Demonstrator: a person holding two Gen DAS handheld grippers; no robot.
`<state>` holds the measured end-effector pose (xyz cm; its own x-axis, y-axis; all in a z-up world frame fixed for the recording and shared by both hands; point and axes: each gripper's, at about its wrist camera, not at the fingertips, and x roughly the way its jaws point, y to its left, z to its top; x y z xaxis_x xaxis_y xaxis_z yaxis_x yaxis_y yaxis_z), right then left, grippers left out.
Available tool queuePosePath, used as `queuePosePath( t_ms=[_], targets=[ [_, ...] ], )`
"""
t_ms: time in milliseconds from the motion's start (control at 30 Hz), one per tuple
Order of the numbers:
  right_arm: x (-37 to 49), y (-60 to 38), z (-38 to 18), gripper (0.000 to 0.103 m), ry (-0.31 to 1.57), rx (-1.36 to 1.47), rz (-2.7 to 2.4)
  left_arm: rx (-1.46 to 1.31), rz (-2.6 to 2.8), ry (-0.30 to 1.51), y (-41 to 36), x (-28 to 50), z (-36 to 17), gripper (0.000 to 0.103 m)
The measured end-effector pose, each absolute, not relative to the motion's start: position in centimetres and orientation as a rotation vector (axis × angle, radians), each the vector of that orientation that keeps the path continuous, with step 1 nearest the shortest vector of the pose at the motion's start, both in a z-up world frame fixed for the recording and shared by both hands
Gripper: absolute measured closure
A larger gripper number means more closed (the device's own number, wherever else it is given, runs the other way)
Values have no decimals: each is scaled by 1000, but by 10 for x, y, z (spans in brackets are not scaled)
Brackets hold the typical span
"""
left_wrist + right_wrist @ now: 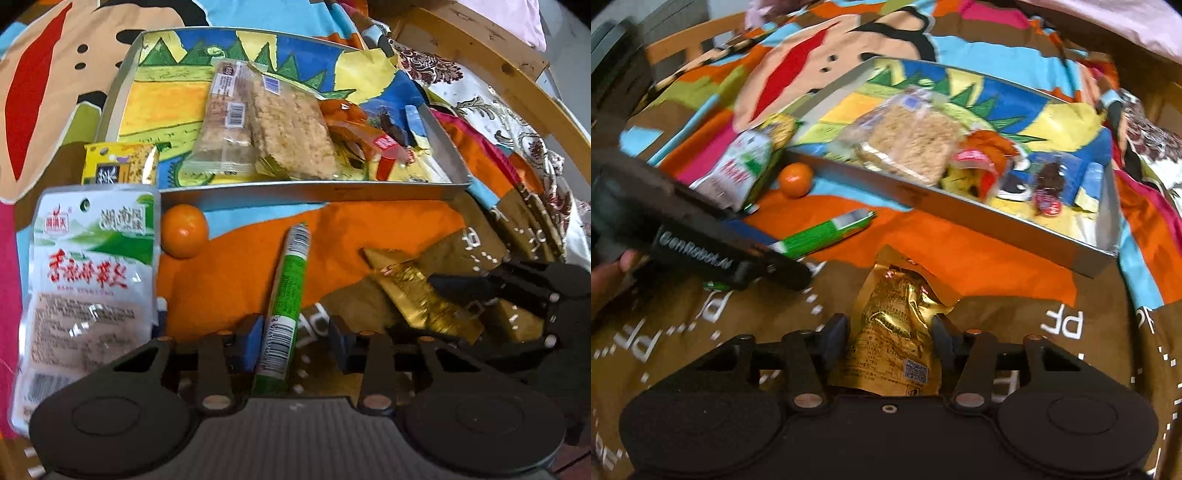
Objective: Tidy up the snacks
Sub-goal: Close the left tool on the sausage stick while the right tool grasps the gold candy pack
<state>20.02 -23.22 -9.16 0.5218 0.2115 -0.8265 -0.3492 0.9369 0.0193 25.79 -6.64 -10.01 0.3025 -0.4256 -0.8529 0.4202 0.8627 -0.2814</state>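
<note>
Left claw (293, 341) angled down, narrowed about green stick (290, 295), right claw (890, 334) angled down, pinching gold pouch (890, 332), tray (314, 192) beyond

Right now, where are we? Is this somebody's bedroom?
Probably a bedroom or living space at home, though I can't be sure. Snacks lie on a bright cartoon blanket, a flowery patterned cloth is bunched beside it, and a wooden frame runs along the edge.
</note>
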Motion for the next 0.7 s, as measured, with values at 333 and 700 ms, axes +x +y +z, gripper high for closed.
queuePosePath(
  t_ms=[333, 700],
  targets=[
    [202, -243, -90, 36, 982, -63, 305, -25, -576, 1145, -66, 257, -102, 60],
    [209, -245, -98, 32, 1018, -8, 273, -7, -576, 1142, -68, 259, -105, 60]
  ],
)
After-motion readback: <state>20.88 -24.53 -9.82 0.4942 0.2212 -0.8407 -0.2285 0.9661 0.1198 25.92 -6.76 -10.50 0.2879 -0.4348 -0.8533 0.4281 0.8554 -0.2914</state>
